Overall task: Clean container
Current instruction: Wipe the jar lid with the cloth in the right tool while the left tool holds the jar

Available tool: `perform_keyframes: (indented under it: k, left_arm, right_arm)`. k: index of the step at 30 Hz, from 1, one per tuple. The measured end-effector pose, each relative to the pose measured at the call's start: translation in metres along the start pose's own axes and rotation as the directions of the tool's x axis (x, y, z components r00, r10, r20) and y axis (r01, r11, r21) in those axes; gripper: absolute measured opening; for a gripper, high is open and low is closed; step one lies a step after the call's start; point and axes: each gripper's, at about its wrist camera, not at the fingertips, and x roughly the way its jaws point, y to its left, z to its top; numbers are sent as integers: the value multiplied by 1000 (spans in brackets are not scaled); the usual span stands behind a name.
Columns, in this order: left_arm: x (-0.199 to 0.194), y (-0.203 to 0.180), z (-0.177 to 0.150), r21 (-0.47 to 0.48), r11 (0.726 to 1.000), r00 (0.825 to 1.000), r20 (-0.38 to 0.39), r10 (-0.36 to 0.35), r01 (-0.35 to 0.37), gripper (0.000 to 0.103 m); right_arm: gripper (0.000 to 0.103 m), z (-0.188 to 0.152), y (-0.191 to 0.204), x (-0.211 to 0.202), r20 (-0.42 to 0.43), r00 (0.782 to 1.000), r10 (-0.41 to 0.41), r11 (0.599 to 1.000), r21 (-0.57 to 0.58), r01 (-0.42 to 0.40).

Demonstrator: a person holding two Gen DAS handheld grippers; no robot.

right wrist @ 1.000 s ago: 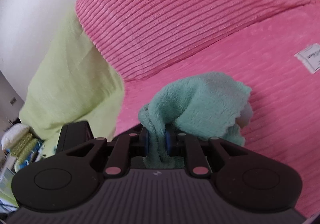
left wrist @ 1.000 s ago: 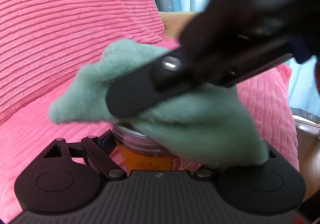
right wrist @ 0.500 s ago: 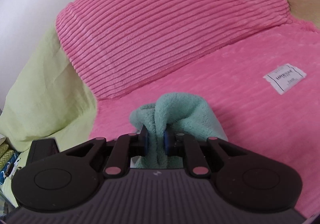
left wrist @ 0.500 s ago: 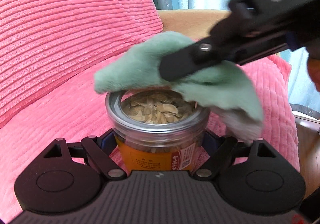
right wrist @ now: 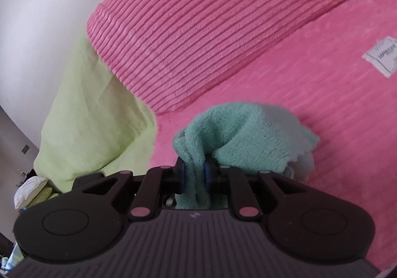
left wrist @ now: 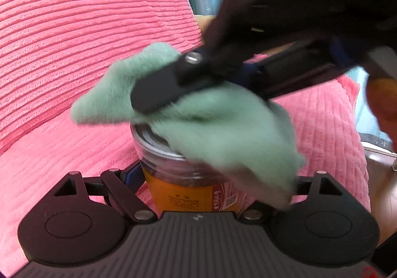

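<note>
Green cloth (left wrist: 213, 124), pinched in right jaws, hides most of the left-clamped jar (left wrist: 173, 168) lid.

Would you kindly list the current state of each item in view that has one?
Container: upright, gripped by the left tongs, top mostly covered by the cloth.
Cloth: bunched, pinched in the right tongs, draped over the container's top.
Left tongs: shut on the container.
Right tongs: shut on the cloth.
</note>
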Motion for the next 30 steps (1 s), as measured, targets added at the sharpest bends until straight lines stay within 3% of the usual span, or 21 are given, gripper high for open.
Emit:
perform_keyframes:
  k: [2,5,10,13,23,30]
  left_arm:
    - [1,0,1,0,1000,1000,1,0,0,84]
    - [0,0,0,2,1000,1000,1,-3,3,84]
    - [1,2,0,1,1000,1000,-3,-10,10,84]
    - [-1,1,-2,0,1000,1000,1,-13,13,85]
    - [-2,-4,-6,2,1000,1000,2,-2,2,85]
    - [0,-1,-4,0,1000,1000,3,-5,5,84]
  right_arm:
    - [12,1,-1,4,0,1000,16,1000,16,-16]
    - [11,6,-9,1,53,998,-40,999,9,40]
    - [11,6,-15,-14,51,997,-64,998,-5,65]
    - [11,0,-9,-20,11,999,-38,998,-47,38]
    - [12,-8,-4,1,-44,994,97,995,40,-95]
    - [11,0,-10,7,49,999,12,999,33,-14]
